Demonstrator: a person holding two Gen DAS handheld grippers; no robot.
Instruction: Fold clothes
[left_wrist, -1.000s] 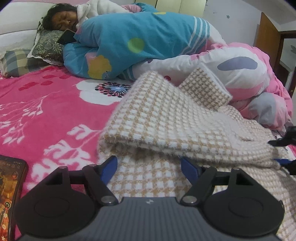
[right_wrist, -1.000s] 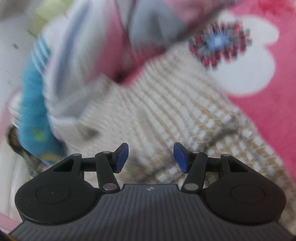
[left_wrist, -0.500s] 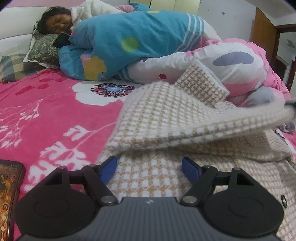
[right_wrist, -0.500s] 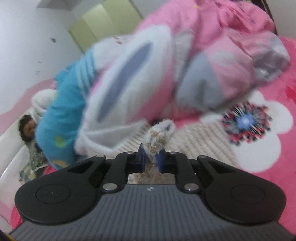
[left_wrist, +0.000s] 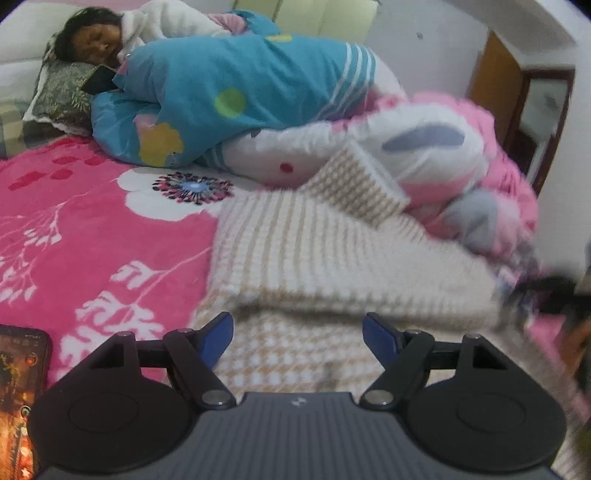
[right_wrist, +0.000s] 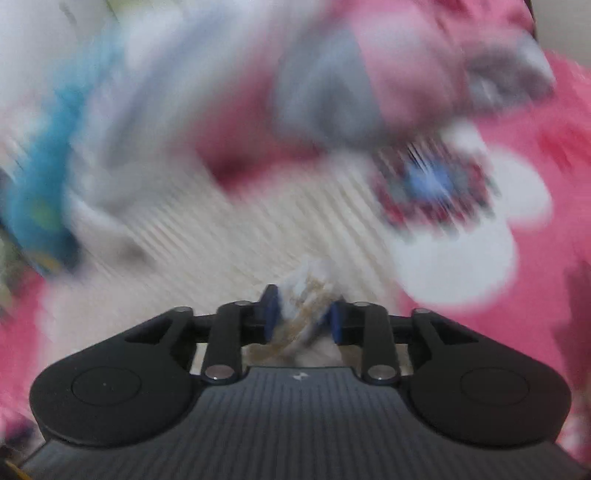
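Observation:
A beige-and-white checked knit garment lies partly folded on the pink flowered bedspread, with its upper layer doubled over the lower one. My left gripper is open and empty, low over the garment's near edge. My right gripper is shut on a bunched corner of the garment. The right wrist view is heavily blurred by motion; the rest of the garment shows beyond the fingers. The right gripper appears as a dark blur at the far right of the left wrist view.
A person sleeps at the head of the bed under a blue quilt. A pink and white quilt is heaped right behind the garment. A phone lies at the lower left. A wooden door stands at the back right.
My right gripper closed on the garment's corner, lifted it, and is now swinging it down fast. The raised upper layer has dropped back onto the lower one. The left gripper stays open in place.

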